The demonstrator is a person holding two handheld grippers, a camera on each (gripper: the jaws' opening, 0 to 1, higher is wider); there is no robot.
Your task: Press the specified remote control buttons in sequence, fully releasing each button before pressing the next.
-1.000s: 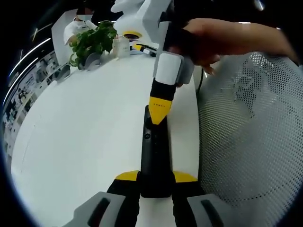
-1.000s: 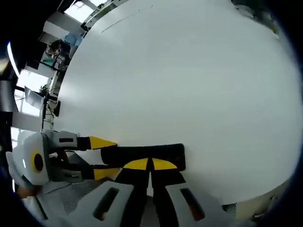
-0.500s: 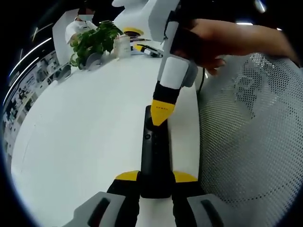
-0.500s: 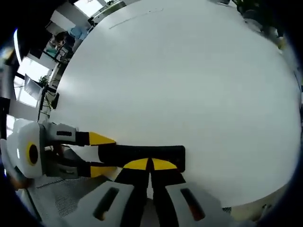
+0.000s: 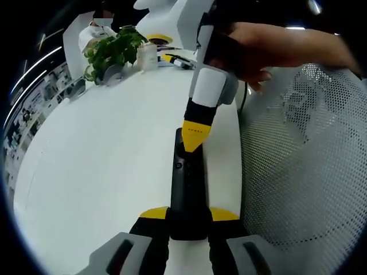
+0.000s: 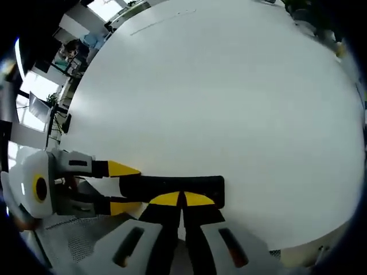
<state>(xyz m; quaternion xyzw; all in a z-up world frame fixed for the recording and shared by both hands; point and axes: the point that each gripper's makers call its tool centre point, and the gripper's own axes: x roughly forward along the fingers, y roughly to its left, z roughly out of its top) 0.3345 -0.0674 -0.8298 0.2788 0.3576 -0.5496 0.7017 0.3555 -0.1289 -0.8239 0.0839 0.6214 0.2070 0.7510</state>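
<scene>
The long black plastic remote control (image 5: 187,189) lies on the white bench (image 5: 103,160) near its edge, clamped at one end between the left claw (image 5: 189,215) and its yellow-tipped jaws. The right claw (image 5: 194,140), jaws pinched together, rests its yellow tip on the remote's button face

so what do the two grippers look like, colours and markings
The left gripper has dark grey jaws with yellow tips. In the right gripper view its body is white with a yellow ring around a dark centre. The right gripper has the same grey jaws and yellow tips; in the left gripper view it shows a white and grey body and small dark markings on a yellow tip.
</scene>
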